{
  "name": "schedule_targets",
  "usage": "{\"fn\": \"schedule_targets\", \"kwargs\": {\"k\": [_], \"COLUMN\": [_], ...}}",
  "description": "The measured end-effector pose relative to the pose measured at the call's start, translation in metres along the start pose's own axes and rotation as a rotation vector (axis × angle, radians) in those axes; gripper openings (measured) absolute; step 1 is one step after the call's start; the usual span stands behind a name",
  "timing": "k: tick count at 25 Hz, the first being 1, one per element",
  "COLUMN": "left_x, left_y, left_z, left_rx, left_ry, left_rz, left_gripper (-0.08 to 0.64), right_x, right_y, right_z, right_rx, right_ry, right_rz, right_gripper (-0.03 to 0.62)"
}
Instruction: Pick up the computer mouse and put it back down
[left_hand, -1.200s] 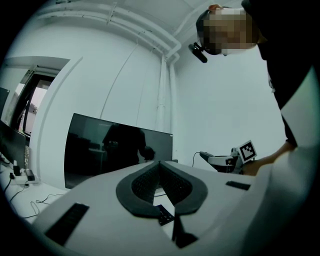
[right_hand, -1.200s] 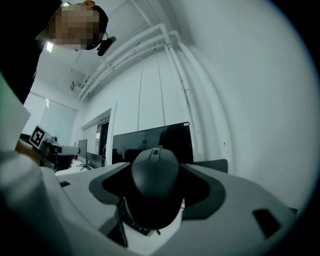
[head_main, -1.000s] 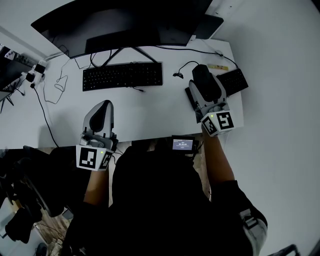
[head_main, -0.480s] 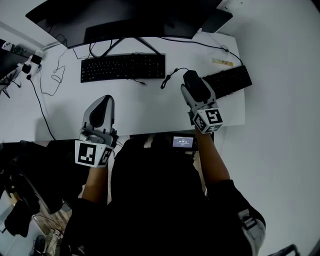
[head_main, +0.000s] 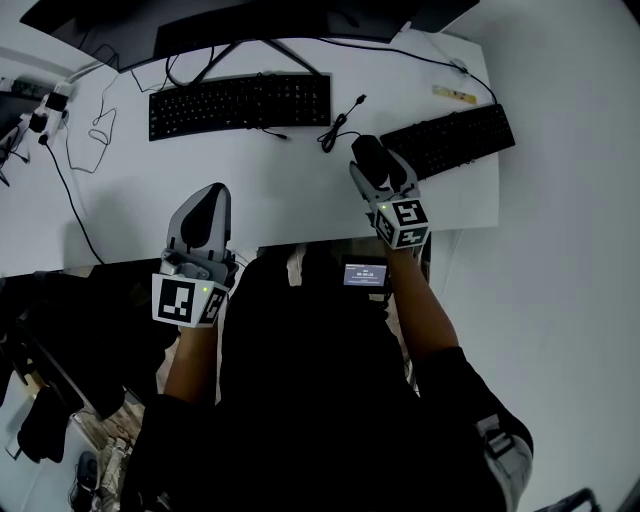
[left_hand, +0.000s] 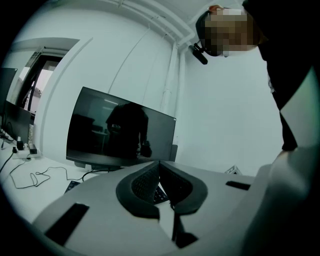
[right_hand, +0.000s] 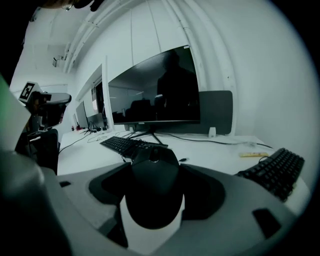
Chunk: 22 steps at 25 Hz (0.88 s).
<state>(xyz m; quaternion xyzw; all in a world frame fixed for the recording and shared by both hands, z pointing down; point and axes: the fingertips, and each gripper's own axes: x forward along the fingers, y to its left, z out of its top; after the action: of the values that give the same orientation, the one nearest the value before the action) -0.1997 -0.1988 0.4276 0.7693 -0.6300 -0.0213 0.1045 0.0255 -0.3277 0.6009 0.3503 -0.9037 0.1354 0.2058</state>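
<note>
The right claw (head_main: 371, 160) pinches the mouse (right_hand: 152, 187) over the front of the desk (head_main: 285, 195), so it should go down slow and flat and let go only once the mouse sits there, while the left claw (head_main: 205, 208) is pressed shut on nothing.
</note>
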Motion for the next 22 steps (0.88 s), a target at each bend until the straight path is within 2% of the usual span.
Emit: {"fn": "schedule_targets", "kwargs": {"k": [13,22], "left_x": [-0.016,-0.029], "left_y": [-0.012,-0.022], "left_z": [-0.046,-0.043], "left_rx": [-0.028,-0.017], "left_ry": [0.064,0.06], "left_rz": [-0.003,-0.01], "left_gripper": [-0.006,-0.006], "right_x": [0.029,0.033], "right_y": [0.0,0.001], "right_z": [-0.064,-0.085], "right_rx": [-0.048,-0.089], "right_ry": [0.173,0.246], "right_rz": [-0.032,-0.056], "right_gripper": [0.308,0.309]}}
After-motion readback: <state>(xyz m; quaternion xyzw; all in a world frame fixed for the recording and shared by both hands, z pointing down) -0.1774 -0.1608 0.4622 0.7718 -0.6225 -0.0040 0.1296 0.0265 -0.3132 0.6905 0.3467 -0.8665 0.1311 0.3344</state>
